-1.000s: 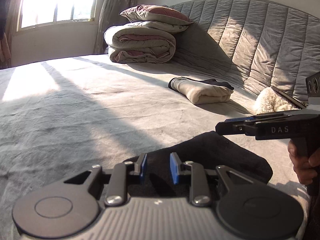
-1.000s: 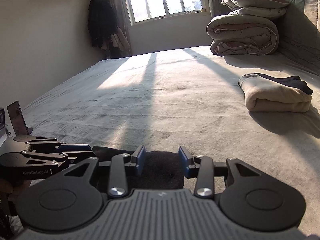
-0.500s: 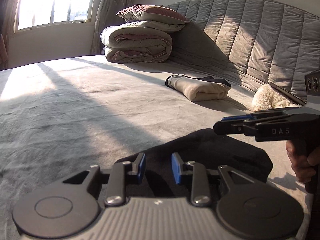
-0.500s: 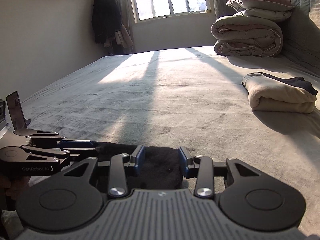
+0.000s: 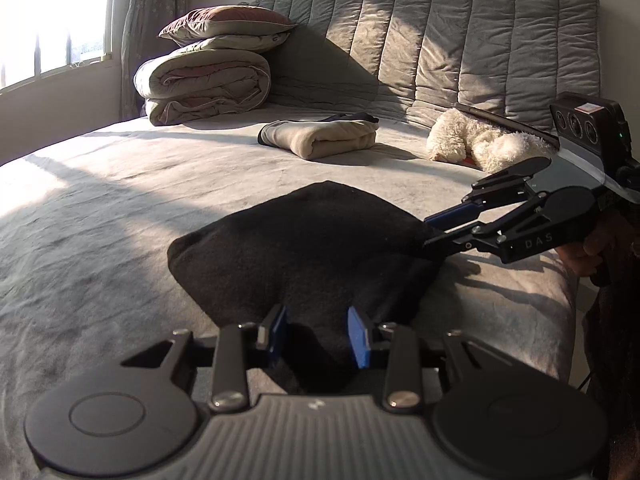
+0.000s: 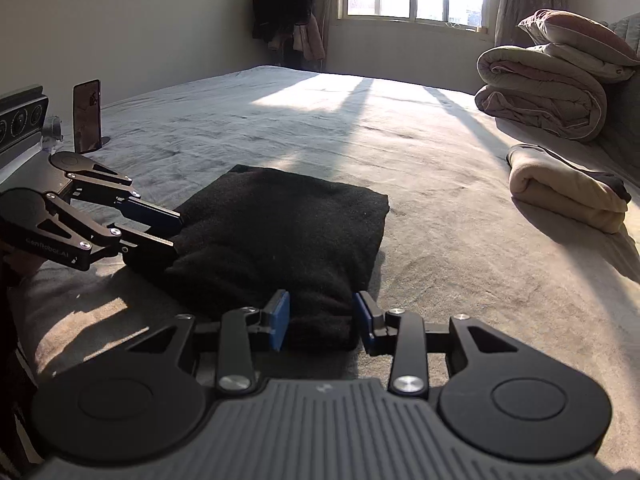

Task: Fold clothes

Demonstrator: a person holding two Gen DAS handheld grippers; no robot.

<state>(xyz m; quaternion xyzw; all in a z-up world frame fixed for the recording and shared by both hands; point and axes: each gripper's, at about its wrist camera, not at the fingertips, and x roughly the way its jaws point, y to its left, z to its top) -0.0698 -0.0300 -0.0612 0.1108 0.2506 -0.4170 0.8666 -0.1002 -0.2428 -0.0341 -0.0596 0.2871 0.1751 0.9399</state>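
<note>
One black garment [image 5: 304,248], folded into a thick soft packet, lies on the grey bed cover [image 5: 100,216] near the edge of the bed. Both grippers are at its near side. The left gripper [image 5: 318,336] has its blue pads [image 5: 277,334] set apart, and a fold of the black cloth sits between them; I cannot tell if the pads really press on it or only stand around it. The right gripper [image 6: 322,320] shows the same: its blue pads [image 6: 279,322] stand on both sides of the near corner of the garment, with the cloth filling the gap (the grip itself is not clear from this angle).

In the left wrist view the right gripper comes from the right side and its fingers meet the right end of the garment. On its black body the letters "DAS" can be read. In the right wrist view the left gripper reaches the left end of the garment, and the word "GenRobot.AI" is printed on it, a little dim.

Farther on the bed lies a folded beige garment [image 6: 568,196] with something dark on top, well apart from the black one. Behind it a rolled quilt [image 5: 204,84] carries a pillow [image 5: 224,26], next to the padded grey headboard [image 5: 460,36]. A white fluffy item [image 5: 480,144] rests beside the headboard. A phone [image 6: 87,116] stands upright on the bed at the left.
</note>
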